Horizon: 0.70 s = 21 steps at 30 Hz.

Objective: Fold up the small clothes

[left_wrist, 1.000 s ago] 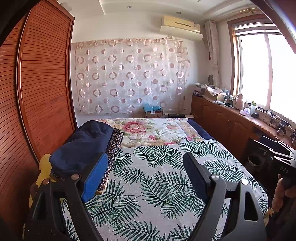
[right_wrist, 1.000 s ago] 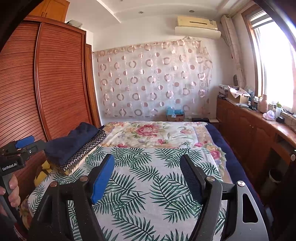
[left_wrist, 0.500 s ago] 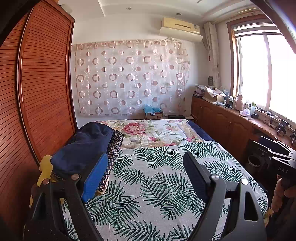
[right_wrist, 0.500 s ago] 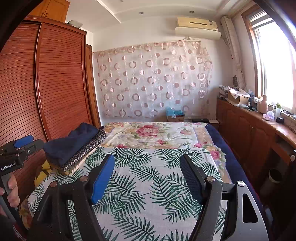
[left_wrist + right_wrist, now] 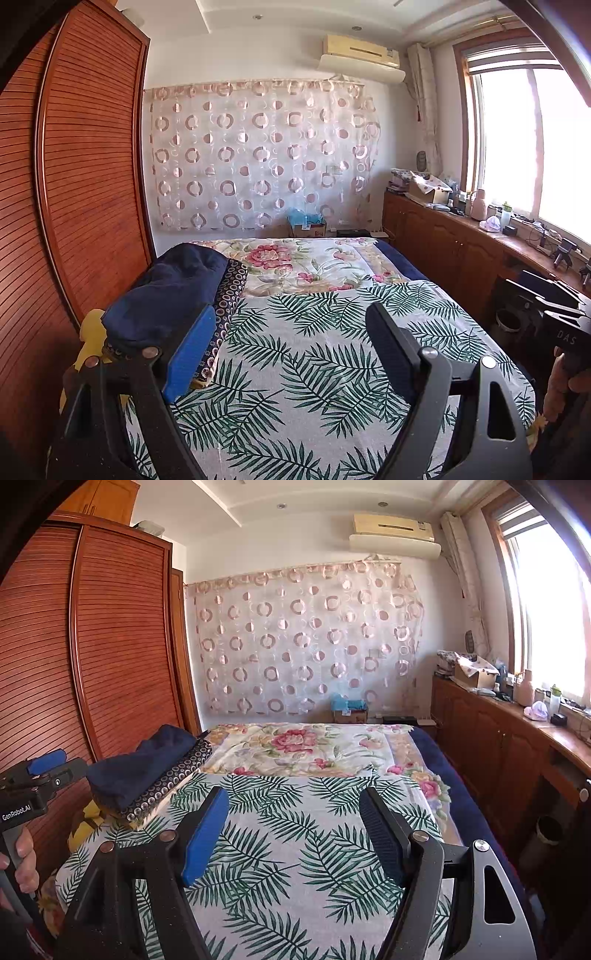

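Bright daylight from overexposed window (image 5: pixel 535 147); sharp focus, fisheye-warped edges.

The palm-leaf sheet (image 5: pixel 295 849) on the bed lies bare and open. A stack of folded clothes (image 5: pixel 147 771) blocks its left edge, with the wardrobe (image 5: pixel 110 646) beside that stack.

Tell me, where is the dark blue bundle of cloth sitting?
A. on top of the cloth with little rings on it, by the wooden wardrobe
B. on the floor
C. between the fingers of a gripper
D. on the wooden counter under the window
A: the dark blue bundle of cloth lies on the folded dark cloth with little rings at the bed's left edge, beside the slatted wooden wardrobe; both grippers are open and empty.
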Each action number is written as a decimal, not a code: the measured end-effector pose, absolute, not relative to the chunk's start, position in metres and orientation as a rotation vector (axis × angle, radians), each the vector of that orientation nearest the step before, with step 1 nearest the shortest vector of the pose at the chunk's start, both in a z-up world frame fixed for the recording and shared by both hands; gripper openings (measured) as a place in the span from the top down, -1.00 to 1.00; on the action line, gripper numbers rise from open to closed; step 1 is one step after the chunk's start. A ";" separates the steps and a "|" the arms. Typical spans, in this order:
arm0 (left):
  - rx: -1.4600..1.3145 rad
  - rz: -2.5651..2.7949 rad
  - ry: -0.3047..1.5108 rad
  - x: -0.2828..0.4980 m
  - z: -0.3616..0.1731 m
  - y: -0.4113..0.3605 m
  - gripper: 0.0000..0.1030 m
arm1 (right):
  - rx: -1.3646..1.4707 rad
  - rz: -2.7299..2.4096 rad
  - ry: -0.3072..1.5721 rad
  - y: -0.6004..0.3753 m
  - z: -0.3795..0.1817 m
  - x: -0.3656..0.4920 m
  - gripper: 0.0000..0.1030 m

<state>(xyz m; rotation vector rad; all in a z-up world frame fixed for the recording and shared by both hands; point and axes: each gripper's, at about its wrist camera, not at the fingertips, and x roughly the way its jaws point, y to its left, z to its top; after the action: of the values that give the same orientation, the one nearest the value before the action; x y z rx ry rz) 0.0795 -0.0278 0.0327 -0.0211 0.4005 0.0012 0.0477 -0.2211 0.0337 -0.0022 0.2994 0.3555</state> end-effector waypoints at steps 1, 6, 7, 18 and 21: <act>-0.022 0.001 0.400 0.080 0.033 -0.028 -0.63 | -0.002 0.355 0.299 -0.221 0.034 0.048 -0.45; -0.022 -0.001 0.399 0.080 0.032 -0.028 -0.63 | -0.002 0.355 0.299 -0.222 0.034 0.048 -0.45; -0.022 -0.002 0.400 0.080 0.032 -0.028 -0.63 | -0.002 0.355 0.298 -0.222 0.034 0.048 -0.45; -0.022 0.000 0.398 0.080 0.033 -0.026 -0.63 | -0.004 0.361 0.297 -0.224 0.034 0.051 -0.45; -0.021 -0.001 0.398 0.080 0.032 -0.026 -0.63 | -0.004 0.363 0.297 -0.225 0.033 0.052 -0.45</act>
<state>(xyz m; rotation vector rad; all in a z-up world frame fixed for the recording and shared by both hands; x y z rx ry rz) 0.0800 -0.0265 0.0323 -0.0207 0.3977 -0.0011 0.0518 -0.2252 0.0332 -0.0037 0.2971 0.3627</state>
